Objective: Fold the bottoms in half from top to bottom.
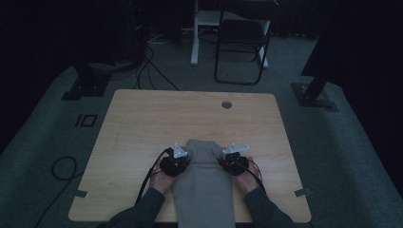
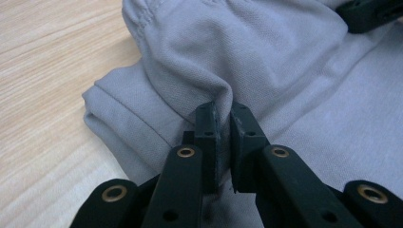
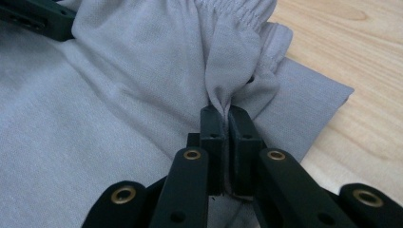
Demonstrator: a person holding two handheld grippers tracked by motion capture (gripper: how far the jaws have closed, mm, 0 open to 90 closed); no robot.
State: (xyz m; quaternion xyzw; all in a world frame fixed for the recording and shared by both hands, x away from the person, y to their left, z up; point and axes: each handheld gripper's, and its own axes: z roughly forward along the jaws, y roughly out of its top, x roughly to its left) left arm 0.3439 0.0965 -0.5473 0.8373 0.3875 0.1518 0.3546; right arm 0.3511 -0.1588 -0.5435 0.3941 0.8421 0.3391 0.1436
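A grey garment (image 1: 203, 180) with an elastic waistband lies lengthwise on the wooden table (image 1: 142, 123), running off the near edge between the person's forearms. My left gripper (image 1: 184, 160) pinches its left side, jaws shut on a fold of the grey cloth (image 2: 190, 57) just below the gathered waistband. My right gripper (image 1: 223, 159) holds the opposite side, its jaws (image 3: 225, 111) shut on a bunched fold of the garment (image 3: 119, 95) under the waistband. In each gripper view the other gripper's black jaw shows at a top corner, on the cloth.
A round cable hole (image 1: 226, 104) sits near the table's far edge. Beyond the table stand a black folding chair (image 1: 241, 45), a white desk leg (image 1: 194, 33) and floor cables (image 1: 147, 66). Dark stand bases (image 1: 314, 94) flank the table on the carpet.
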